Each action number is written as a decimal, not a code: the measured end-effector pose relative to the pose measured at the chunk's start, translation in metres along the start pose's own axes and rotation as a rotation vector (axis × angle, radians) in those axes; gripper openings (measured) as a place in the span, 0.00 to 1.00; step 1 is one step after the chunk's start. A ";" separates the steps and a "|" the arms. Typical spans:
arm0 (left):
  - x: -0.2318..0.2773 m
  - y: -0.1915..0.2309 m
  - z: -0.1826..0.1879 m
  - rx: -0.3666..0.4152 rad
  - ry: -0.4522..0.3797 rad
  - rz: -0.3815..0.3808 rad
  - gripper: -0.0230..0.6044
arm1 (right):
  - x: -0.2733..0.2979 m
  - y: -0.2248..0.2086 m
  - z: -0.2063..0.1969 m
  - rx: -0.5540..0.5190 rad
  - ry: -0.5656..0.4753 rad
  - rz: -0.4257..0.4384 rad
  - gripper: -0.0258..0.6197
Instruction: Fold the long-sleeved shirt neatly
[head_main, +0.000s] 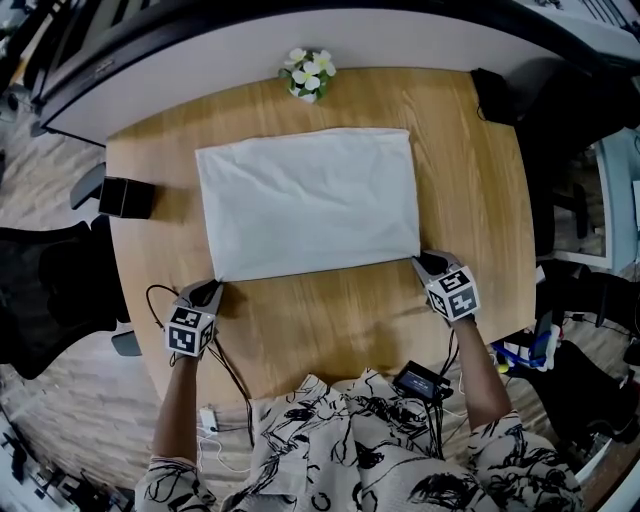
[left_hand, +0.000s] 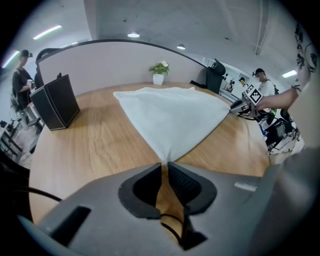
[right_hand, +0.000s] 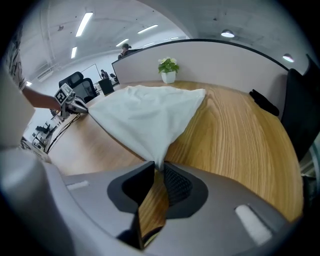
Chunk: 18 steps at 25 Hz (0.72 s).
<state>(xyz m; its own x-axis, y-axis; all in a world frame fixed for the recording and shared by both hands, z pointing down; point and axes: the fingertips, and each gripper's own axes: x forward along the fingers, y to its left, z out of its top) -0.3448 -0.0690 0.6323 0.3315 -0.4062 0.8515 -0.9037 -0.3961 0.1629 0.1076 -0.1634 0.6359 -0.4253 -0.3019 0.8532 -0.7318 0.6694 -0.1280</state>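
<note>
- Pale wood forms the round surface (head_main: 320, 320), and a curved grey partition (head_main: 300, 40) runs along its far edge at the top of the head view.
- At the far left of the head view, a black office chair (head_main: 45, 290) stands just off the surface's rim.
- A black box (head_main: 125, 197) stands upright near the left rim, apart from the cloth.
- The left tool (head_main: 212, 288), at lower left in the head view, points steeply down at the near left corner of the shirt (head_main: 310, 200). In the left gripper view its jaws are narrow and pinched on that corner, and the cloth draws to a point at their tips.
- The shirt is white and already folded to a rectangle. It lies in the middle of the surface with its long sides across the frame and light creases over its top.
- A potted plant (head_main: 308, 75) with white flowers stands at top centre, just beyond the shirt's far edge and not touching it.
- The right tool (head_main: 425, 262), at lower right, also tilts steeply down. In the right gripper view its jaws are nearly together, clamped on the near right corner, with the cloth running down between the pads.
- A black bag (head_main: 495, 95) sits at the upper right rim, well apart from the shirt.
</note>
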 end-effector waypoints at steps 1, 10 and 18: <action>-0.002 0.000 -0.002 -0.001 0.001 0.002 0.14 | -0.002 -0.001 -0.004 -0.006 0.011 -0.009 0.16; -0.020 -0.009 0.053 0.035 -0.221 0.078 0.10 | -0.025 0.006 0.055 -0.009 -0.207 -0.040 0.12; -0.001 0.003 0.016 0.041 -0.127 0.142 0.07 | -0.006 0.002 0.007 0.002 -0.148 -0.014 0.08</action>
<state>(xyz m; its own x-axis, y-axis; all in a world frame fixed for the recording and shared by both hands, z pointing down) -0.3429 -0.0831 0.6242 0.2351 -0.5603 0.7943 -0.9330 -0.3591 0.0229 0.1047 -0.1650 0.6269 -0.4884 -0.4081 0.7713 -0.7395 0.6629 -0.1176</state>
